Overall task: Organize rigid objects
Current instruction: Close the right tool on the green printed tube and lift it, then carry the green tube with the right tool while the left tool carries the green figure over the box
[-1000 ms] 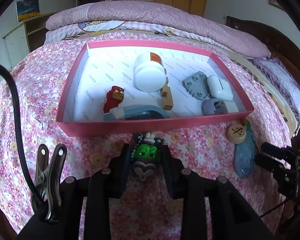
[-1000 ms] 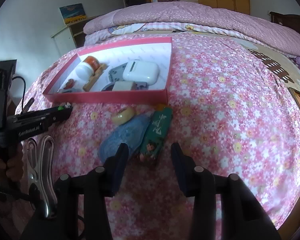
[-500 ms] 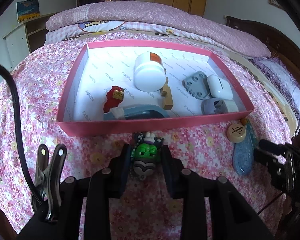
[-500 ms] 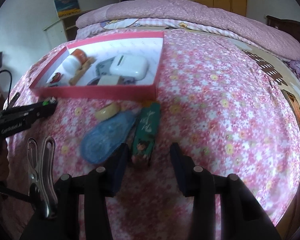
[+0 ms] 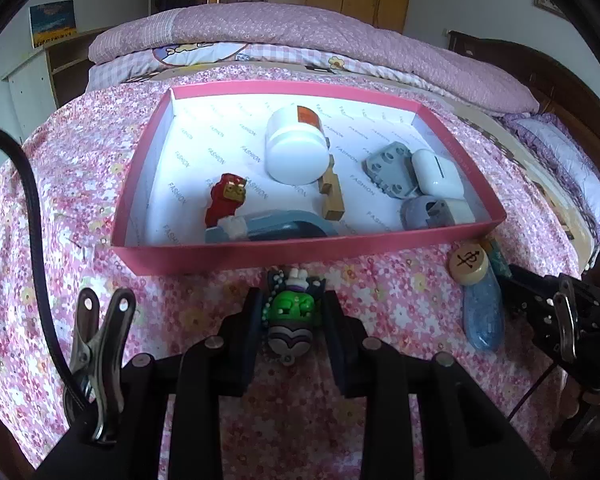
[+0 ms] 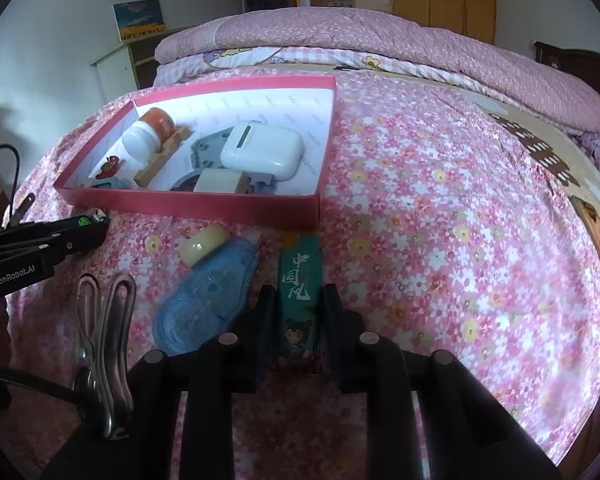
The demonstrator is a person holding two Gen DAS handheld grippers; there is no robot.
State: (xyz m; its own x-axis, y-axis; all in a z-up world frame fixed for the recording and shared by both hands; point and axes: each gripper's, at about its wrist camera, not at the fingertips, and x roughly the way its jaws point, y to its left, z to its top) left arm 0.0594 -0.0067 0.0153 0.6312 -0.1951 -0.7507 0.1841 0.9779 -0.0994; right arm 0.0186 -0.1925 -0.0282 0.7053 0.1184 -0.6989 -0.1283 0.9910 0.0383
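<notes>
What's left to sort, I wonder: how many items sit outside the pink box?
4: green-faced charm in the left claw; wooden disc near the box; blue tape dispenser touching it; green packet between the right claw's jaws, which just closed further. More may be hidden.

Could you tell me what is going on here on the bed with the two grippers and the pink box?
A person is tidying small items into the pink box on the flowered bedspread. The left gripper is shut on a green-faced keychain figure just in front of the box. The right gripper has just been closing, and its jaws now clamp a green rectangular pack. A blue tape dispenser and a round wooden piece lie outside the box.
</notes>
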